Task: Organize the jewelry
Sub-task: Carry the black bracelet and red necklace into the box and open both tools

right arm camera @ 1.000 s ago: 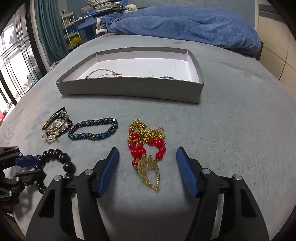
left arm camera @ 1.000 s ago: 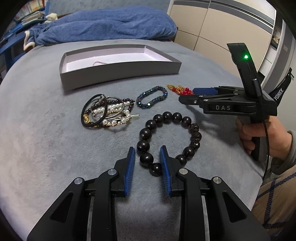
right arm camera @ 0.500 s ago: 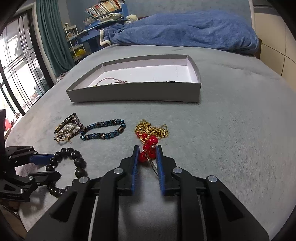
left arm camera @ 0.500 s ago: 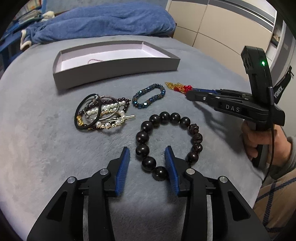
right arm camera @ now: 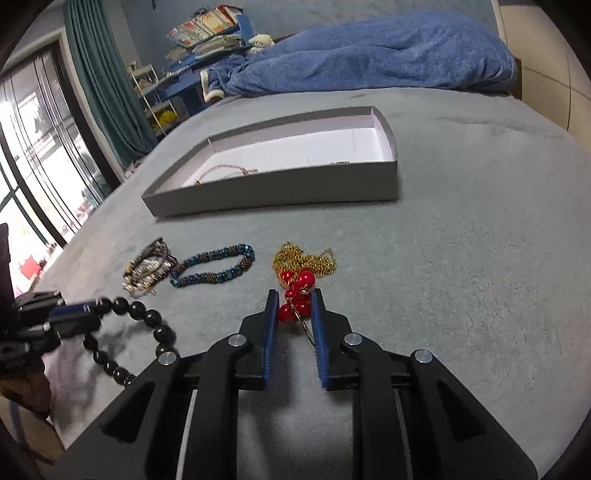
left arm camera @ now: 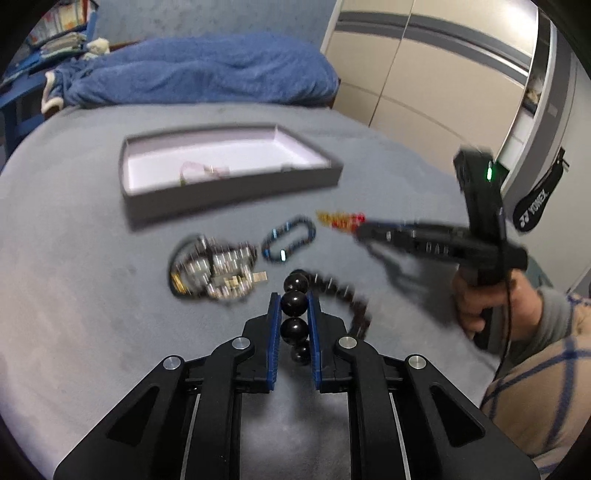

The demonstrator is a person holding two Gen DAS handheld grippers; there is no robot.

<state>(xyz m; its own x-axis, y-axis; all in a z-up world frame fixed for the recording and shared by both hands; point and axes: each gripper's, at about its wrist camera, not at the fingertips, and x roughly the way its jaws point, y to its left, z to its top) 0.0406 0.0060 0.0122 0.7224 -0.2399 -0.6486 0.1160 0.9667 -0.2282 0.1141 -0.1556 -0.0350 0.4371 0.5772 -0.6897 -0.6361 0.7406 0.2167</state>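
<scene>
Clearly, left gripper (left arm camera: pixel 294 303) fingers just clamped on black bead bracelet (left arm camera: pixel 294 302), right gripper (right arm camera: pixel 294 304) fingers squeezing red-bead necklace (right arm camera: pixel 295 291), YONEX bag (left arm camera: pixel 537 210)

At the top of my view a rumpled blue blanket (right arm camera: pixel 369 51) lies across the grey bed (right arm camera: pixel 480 221). Upper left, I see stacked books (right arm camera: pixel 203 26), a teal curtain (right arm camera: pixel 99 74) and a window (right arm camera: pixel 29 166); beige wardrobe doors (left arm camera: pixel 424 85) stand upper right.

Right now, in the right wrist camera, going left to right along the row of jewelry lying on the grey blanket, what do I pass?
Black bead bracelet → tangled pile of pearl and band bracelets → blue beaded bracelet → gold chain necklace with red beads, its red beads between the right gripper pads.
</scene>
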